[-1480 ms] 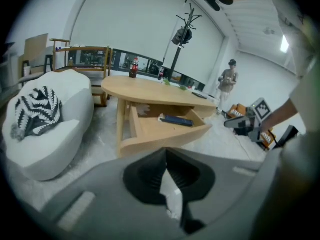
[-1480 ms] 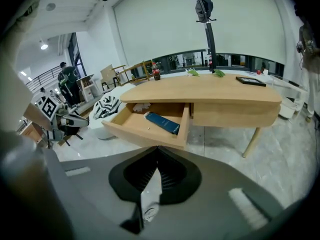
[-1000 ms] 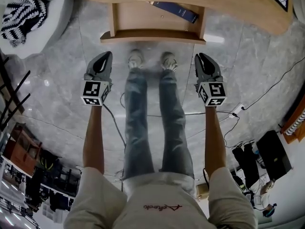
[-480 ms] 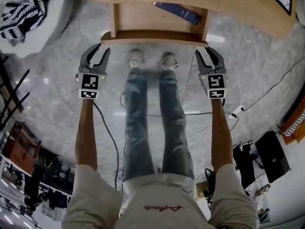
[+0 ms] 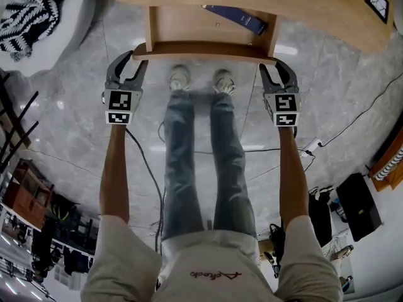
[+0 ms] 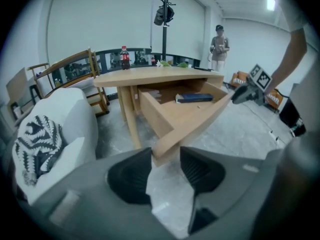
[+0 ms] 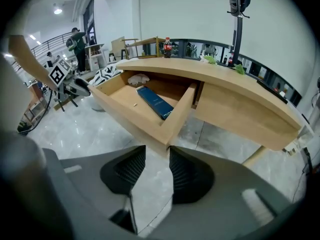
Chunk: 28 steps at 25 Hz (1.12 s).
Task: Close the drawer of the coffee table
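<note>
The wooden coffee table (image 5: 302,2) has its drawer (image 5: 204,49) pulled out toward me, with a dark blue book (image 5: 238,16) lying inside. My left gripper (image 5: 131,63) is at the drawer front's left corner. Its jaws have just been opening, and the corner (image 6: 162,151) sits between the pads without being pressed. My right gripper (image 5: 277,69) is at the right corner. It has also opened, and that corner (image 7: 159,143) stands just ahead of the gap between its pads. The drawer (image 7: 135,111) and the book (image 7: 156,103) show in the right gripper view.
A white seat with a black-and-white knitted throw (image 5: 28,14) stands left of the table. My feet (image 5: 201,80) are just under the drawer front. Cables and a power strip (image 5: 312,145) lie on the marble floor at the right. A cola bottle (image 6: 124,57) stands on the tabletop.
Both grippers moved forward to the drawer front's two corners and rolled so their marker cubes face up. Their jaws went from shut to open.
</note>
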### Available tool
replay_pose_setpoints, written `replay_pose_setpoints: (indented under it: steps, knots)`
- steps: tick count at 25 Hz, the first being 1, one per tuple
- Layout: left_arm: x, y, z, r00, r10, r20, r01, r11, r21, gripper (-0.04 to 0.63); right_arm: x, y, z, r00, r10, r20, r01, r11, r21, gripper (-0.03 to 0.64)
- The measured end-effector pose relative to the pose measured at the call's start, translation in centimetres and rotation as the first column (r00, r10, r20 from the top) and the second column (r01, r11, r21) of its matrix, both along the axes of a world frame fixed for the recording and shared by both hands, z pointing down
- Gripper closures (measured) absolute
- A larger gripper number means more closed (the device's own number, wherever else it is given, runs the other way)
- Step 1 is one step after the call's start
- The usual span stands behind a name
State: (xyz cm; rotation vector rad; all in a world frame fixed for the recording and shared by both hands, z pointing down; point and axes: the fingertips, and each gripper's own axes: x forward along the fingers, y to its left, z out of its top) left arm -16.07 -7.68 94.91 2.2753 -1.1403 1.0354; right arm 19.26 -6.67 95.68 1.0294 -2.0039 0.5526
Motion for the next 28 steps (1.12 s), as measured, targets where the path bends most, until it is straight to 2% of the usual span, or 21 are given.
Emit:
replay_pose_setpoints:
  steps: [4, 13, 20, 28]
  knots:
    - [0.2, -0.3, 0.1, 1.0, 0.006, -0.005, -0.006, 1.0, -0.007, 0.417, 0.4, -0.6, 0.1, 1.0, 0.029, -0.001, -0.029, 1.0, 0.004, 0.506]
    - [0.3, -0.3, -0.2, 1.0, -0.011, -0.021, 0.01, 1.0, -0.024, 0.417, 0.5, -0.8, -0.2, 0.999, 0.036, -0.004, -0.036, 0.999, -0.009, 0.508]
    - [0.2, -0.8, -2.0, 0.999, -0.019, -0.042, 0.019, 1.0, -0.007, 0.417, 0.5, -1.2, -2.0, 0.999, 0.047, 0.01, -0.047, 0.999, 0.014, 0.506]
    - [0.3, -0.9, -2.3, 0.999, -0.016, -0.038, 0.015, 1.0, -0.02, 0.416, 0.5, -1.4, -2.3, 0.998, 0.057, 0.008, -0.057, 0.998, 0.003, 0.505]
